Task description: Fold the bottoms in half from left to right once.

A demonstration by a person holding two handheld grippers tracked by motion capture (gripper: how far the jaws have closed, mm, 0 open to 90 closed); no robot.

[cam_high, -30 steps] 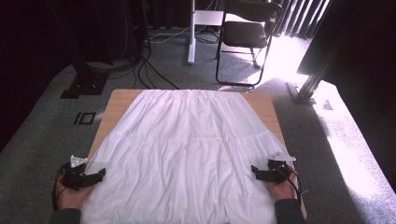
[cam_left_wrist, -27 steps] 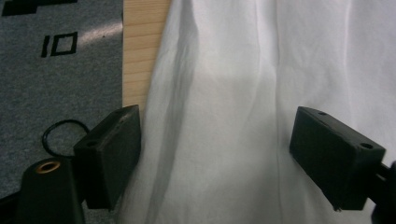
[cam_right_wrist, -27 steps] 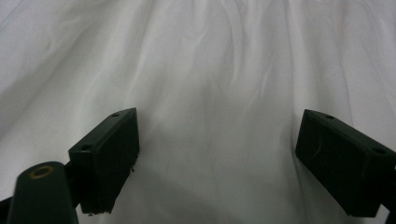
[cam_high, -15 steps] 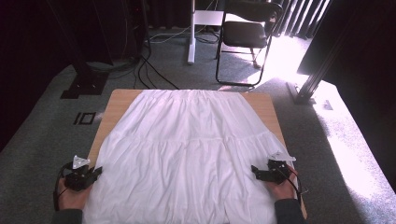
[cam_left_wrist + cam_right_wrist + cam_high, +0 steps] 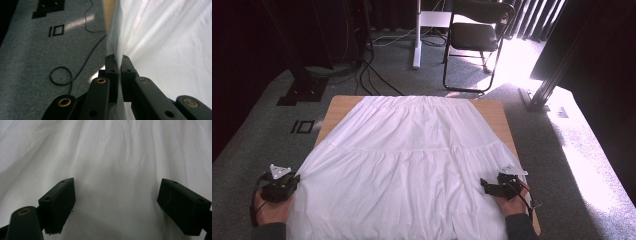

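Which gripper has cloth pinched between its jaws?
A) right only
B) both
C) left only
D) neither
C: in the left gripper view the left gripper has its jaws shut on the edge of the white skirt, while in the right gripper view the right gripper stands wide open over the fabric.

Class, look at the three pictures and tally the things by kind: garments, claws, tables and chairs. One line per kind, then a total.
White skirt: 1
Claws: 2, left claw shut on the skirt's edge, right claw open over the cloth
Wooden table: 1
Black chair: 1
Total: 5
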